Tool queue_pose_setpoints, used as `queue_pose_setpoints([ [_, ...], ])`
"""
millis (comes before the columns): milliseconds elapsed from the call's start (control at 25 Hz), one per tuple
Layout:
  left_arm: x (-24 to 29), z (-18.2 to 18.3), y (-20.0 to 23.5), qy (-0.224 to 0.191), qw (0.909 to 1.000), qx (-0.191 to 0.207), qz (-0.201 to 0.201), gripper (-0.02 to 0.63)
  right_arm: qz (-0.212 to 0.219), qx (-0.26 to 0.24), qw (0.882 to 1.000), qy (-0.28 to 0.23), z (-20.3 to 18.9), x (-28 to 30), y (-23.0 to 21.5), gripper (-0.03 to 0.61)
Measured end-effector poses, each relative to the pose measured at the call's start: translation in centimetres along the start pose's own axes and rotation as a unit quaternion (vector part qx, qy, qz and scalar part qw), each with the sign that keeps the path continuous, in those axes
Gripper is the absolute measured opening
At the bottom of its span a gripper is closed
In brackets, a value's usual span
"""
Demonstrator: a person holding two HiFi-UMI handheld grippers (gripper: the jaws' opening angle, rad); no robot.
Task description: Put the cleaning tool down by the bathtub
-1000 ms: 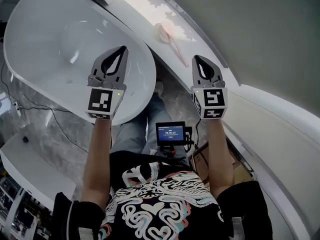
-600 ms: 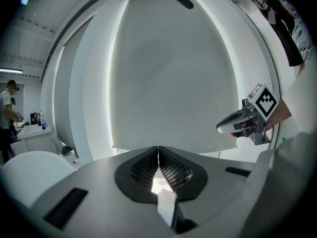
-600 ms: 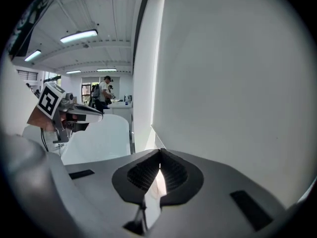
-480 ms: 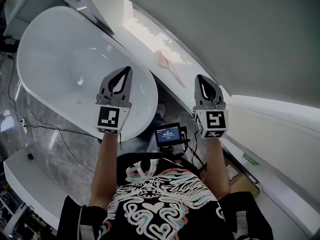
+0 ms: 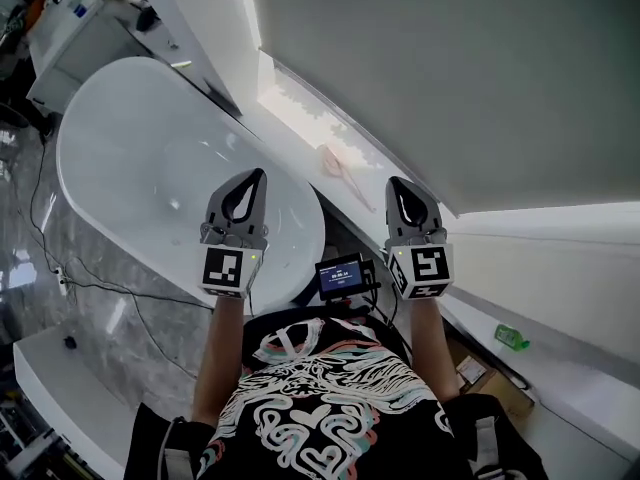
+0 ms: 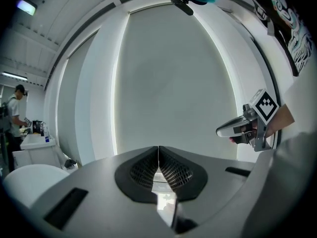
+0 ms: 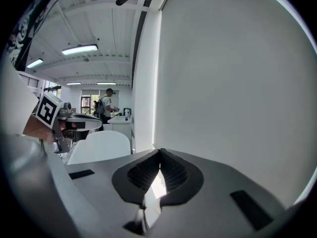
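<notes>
Grey marbled floor [image 5: 110, 318] surrounds a white oval bathtub [image 5: 150, 168], which stands against a pale wall [image 5: 450, 78] with a bright white ledge [image 5: 290, 118] running along its foot. The cleaning tool [image 5: 335, 165], a pinkish head on a long thin handle, lies flat on that ledge just beside the far rim of the bathtub, with its handle pointing toward the right gripper. Neither gripper touches it.

The left gripper [image 5: 257, 175] hangs over the near end of the bathtub. In the left gripper view its jaws are pressed together with nothing between them [image 6: 158, 150]. The right gripper [image 5: 396, 184] hangs over the ledge, near the handle end of the tool. The right gripper view shows its jaws closed too, and empty [image 7: 160, 152]. The two grippers are held side by side, well apart, both pointing toward the wall.

A small screen [image 5: 340, 274] sits at the person's chest between the forearms. A thin black cable [image 5: 90, 283] trails across the floor. A small green object [image 5: 510, 338] rests farther along the ledge to the right. Another person [image 7: 106, 103] stands in the background of the right gripper view.
</notes>
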State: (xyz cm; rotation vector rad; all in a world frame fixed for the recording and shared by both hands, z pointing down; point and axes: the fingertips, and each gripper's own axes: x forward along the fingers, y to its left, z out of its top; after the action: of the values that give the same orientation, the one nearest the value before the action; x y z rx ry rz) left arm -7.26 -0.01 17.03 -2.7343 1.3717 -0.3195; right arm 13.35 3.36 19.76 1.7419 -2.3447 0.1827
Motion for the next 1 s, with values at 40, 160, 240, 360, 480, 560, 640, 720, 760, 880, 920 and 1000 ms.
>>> queue_pose_setpoints([
  [40,0.6,0.1,0.8,0.000,1.0000,-0.002,0.000,0.018,0.000,0.002,1.000,0.000,0.4,0.9,0.0,0.028],
  [160,2.5,0.8,2.9,0.000,1.0000,0.001,-0.004,0.018,0.004,0.002,1.000,0.005,1.5,3.3,0.2,0.028],
  [240,2.4,2.1,3.2,-0.011,0.9999,0.004,-0.002,0.018,0.008,0.002,1.000,-0.001,2.5,3.2,0.6,0.028],
  [360,2.2,3.4,4.0,-0.027,0.9996,0.009,-0.001,0.018,0.010,0.001,1.000,-0.010,3.6,3.4,1.4,0.028],
  [480,2.9,3.8,5.2,-0.036,0.9993,0.008,0.001,0.018,0.014,0.002,1.000,-0.012,4.0,4.9,2.1,0.028],
  [560,2.8,4.2,5.3,-0.042,0.9991,0.009,0.001,0.018,0.016,0.004,1.000,-0.013,4.1,5.0,2.4,0.028],
  [640,2.7,4.6,5.1,-0.048,0.9988,0.011,0.000,0.018,0.019,0.006,1.000,-0.016,4.3,4.8,2.7,0.028],
  [720,2.7,4.9,5.0,-0.051,0.9986,0.013,-0.001,0.018,0.022,0.007,1.000,-0.019,4.5,4.7,2.9,0.028],
  [760,2.7,5.0,5.0,-0.051,0.9986,0.013,-0.002,0.018,0.024,0.007,0.999,-0.019,4.6,4.6,3.0,0.028],
  [880,2.5,5.2,4.6,-0.052,0.9986,0.014,-0.004,0.018,0.029,0.012,0.999,-0.020,4.7,4.4,3.3,0.028],
  [920,2.5,5.2,4.6,-0.051,0.9986,0.014,-0.004,0.018,0.031,0.014,0.999,-0.020,4.7,4.3,3.4,0.028],
  [1000,2.5,5.1,4.5,-0.049,0.9987,0.013,-0.005,0.018,0.033,0.017,0.999,-0.021,4.7,4.4,3.6,0.028],
])
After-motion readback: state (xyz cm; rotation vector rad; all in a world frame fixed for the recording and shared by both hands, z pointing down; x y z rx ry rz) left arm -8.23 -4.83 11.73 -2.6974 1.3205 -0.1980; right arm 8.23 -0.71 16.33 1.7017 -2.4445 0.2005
